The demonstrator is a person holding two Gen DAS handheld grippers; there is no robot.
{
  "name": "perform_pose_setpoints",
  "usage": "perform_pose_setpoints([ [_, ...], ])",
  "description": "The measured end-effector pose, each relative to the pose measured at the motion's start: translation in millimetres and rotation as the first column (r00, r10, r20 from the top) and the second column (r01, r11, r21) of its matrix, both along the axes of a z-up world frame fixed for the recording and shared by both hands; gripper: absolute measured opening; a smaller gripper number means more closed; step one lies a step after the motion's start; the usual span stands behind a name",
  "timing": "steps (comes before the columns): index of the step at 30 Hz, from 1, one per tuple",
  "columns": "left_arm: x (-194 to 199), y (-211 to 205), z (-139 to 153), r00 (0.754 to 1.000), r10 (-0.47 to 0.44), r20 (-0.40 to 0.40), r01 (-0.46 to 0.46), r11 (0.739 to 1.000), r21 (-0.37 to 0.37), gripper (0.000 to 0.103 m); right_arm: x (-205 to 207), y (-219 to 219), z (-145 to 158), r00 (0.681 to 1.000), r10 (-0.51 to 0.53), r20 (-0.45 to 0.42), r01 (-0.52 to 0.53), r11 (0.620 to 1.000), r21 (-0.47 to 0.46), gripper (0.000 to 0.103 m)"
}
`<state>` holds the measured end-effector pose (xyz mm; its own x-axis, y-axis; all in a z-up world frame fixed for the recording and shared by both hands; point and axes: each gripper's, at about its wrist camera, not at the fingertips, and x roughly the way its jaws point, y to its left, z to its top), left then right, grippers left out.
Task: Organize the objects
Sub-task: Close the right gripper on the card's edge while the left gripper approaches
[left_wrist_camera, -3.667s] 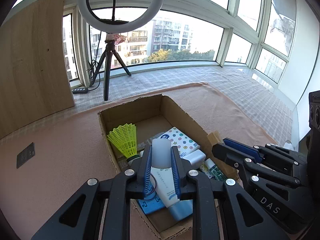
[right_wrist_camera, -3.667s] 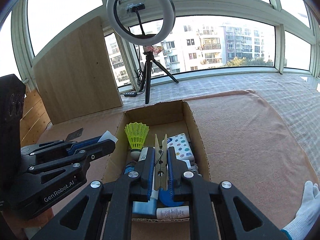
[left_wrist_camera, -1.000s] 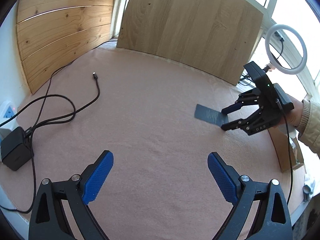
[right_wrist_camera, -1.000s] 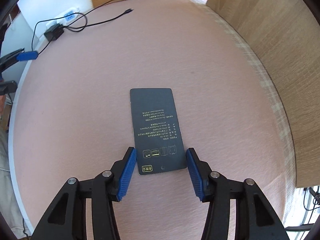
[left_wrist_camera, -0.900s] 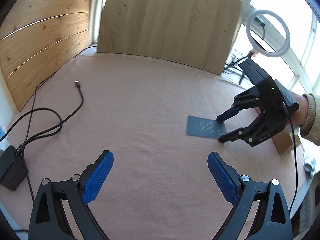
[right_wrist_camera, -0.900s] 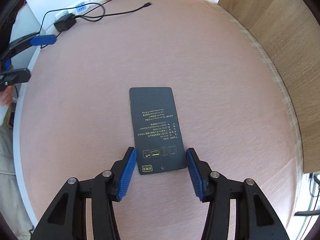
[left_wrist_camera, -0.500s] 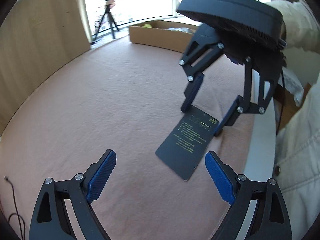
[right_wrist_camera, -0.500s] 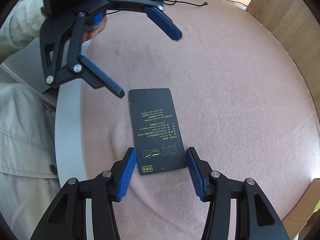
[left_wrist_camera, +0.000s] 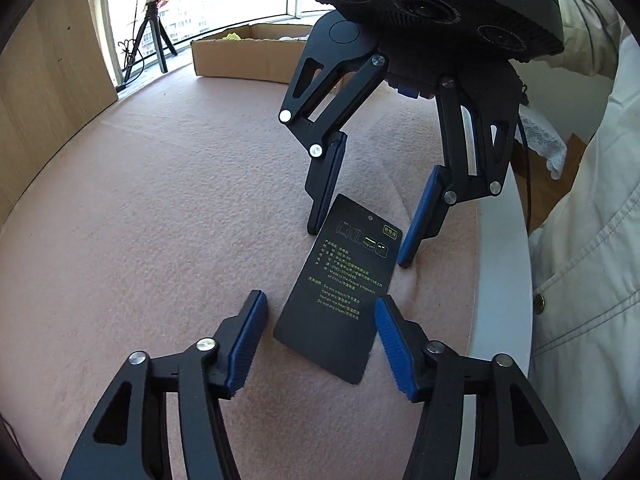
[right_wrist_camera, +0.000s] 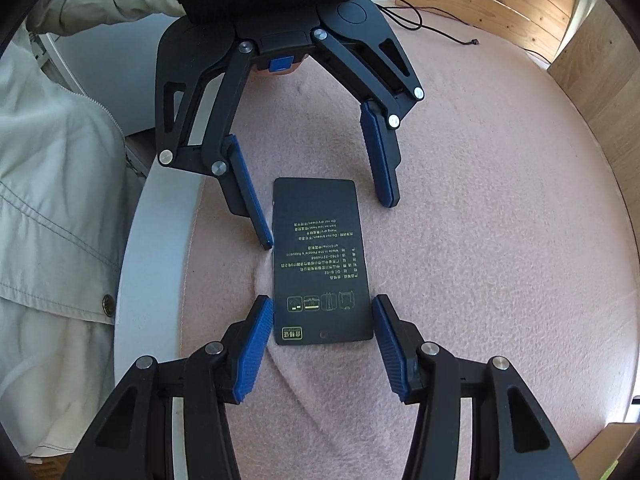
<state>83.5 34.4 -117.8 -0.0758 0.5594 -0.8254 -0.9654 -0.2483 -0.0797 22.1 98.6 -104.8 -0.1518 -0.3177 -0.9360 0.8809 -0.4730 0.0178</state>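
Observation:
A flat black card with yellow print (left_wrist_camera: 340, 292) lies on the pink cloth near the table's white edge; it also shows in the right wrist view (right_wrist_camera: 320, 264). My left gripper (left_wrist_camera: 318, 312) is open and straddles one short end of the card. My right gripper (right_wrist_camera: 318, 316) is open and straddles the opposite end, seen from the left wrist view (left_wrist_camera: 358, 244). Both sets of fingertips rest at cloth level beside the card's long edges. The left gripper appears in the right wrist view (right_wrist_camera: 328, 224) facing me.
A cardboard box (left_wrist_camera: 248, 58) with items stands at the far end by the window. A ring light tripod (left_wrist_camera: 154, 40) stands behind it. Wood panels (right_wrist_camera: 600, 80) lean at the side. A black cable (right_wrist_camera: 424, 26) lies on the cloth. The white table edge (right_wrist_camera: 156, 240) and the person's jacket are close.
My left gripper swung from far across the table to the card and narrowed around its end. My right gripper stayed at the card. The cloth has wrinkled by the card.

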Motion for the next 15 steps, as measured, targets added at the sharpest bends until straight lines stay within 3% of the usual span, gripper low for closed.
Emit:
perform_pose_setpoints([
  [3,-8,-12,1,0.999,0.034,-0.018,-0.034,0.999,-0.01,0.056,-12,-3,0,1.0,-0.005,-0.003,0.005,1.0,-0.02,0.047],
  [5,-10,-21,1,0.998,0.054,-0.025,-0.054,0.998,-0.021,0.067,-20,-6,1,1.0,-0.002,-0.008,0.002,1.0,-0.027,0.047],
  [6,-10,-23,0,0.998,0.058,-0.038,-0.059,0.998,-0.036,0.079,-24,-6,1,1.0,0.005,-0.008,-0.005,1.0,-0.028,0.047],
  [7,-9,-25,-1,0.998,0.05,-0.05,-0.052,0.998,-0.04,0.08,-26,-8,0,1.0,0.015,-0.007,-0.016,1.0,-0.026,0.047],
  [11,6,-18,0,0.996,-0.035,-0.083,0.03,0.998,-0.054,0.08,-22,-11,-4,0.999,0.046,-0.002,-0.046,0.999,0.018,0.047],
  [15,13,-18,2,0.993,-0.084,-0.082,0.08,0.996,-0.047,0.073,-13,-3,-4,0.998,0.059,-0.008,-0.058,0.998,0.028,0.047],
])
